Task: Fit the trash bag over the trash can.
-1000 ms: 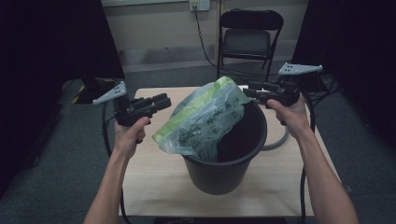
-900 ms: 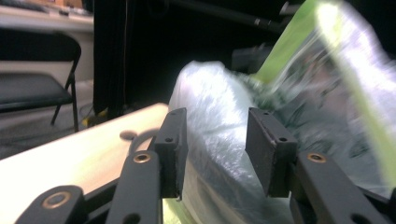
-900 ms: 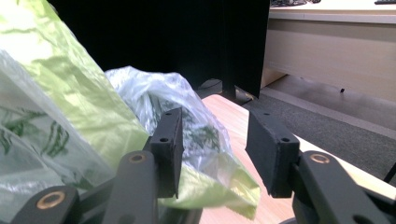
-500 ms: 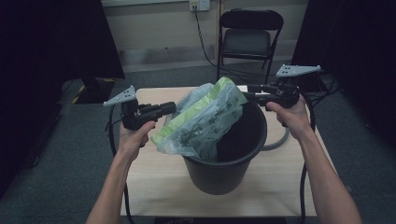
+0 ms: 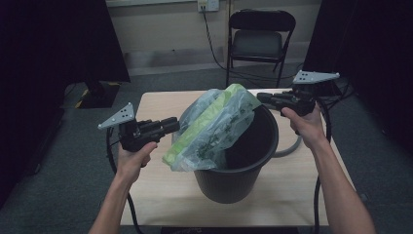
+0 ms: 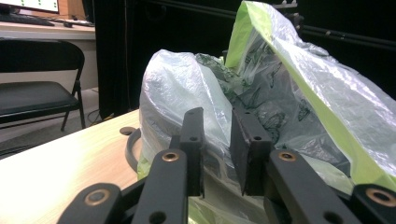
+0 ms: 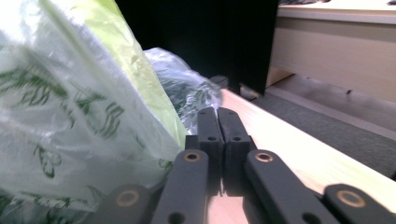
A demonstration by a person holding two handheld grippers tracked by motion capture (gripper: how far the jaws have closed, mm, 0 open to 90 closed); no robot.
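The plastic bag (image 5: pixel 214 126), clear film printed with green leaves and edged in lime green, sits half in and half out of the black bucket (image 5: pixel 238 175), draped over the bucket's left rim and rising above it toward the far side. The bucket stands near the middle of the counter (image 5: pixel 156 195), with its grey handle (image 5: pixel 287 148) lying on the wood to the right of the bucket. The left tool (image 5: pixel 171 126) is held level just left of the bucket, its tips against the bag's hanging side; in the left gripper view its jaws stand a narrow gap apart with a bulge of the bag (image 6: pixel 187 93) between and just beyond them, and they have just been opening slightly, so they do not pinch the film. The right tool (image 5: pixel 260 97) is at the bucket's far right rim, beside the bag's upper edge; in the right gripper view its jaws are pressed together with nothing visible between them, the bag (image 7: pixel 70 107) lying just to their left. A folding chair (image 5: pixel 260 41) stands on the floor beyond the bucket.
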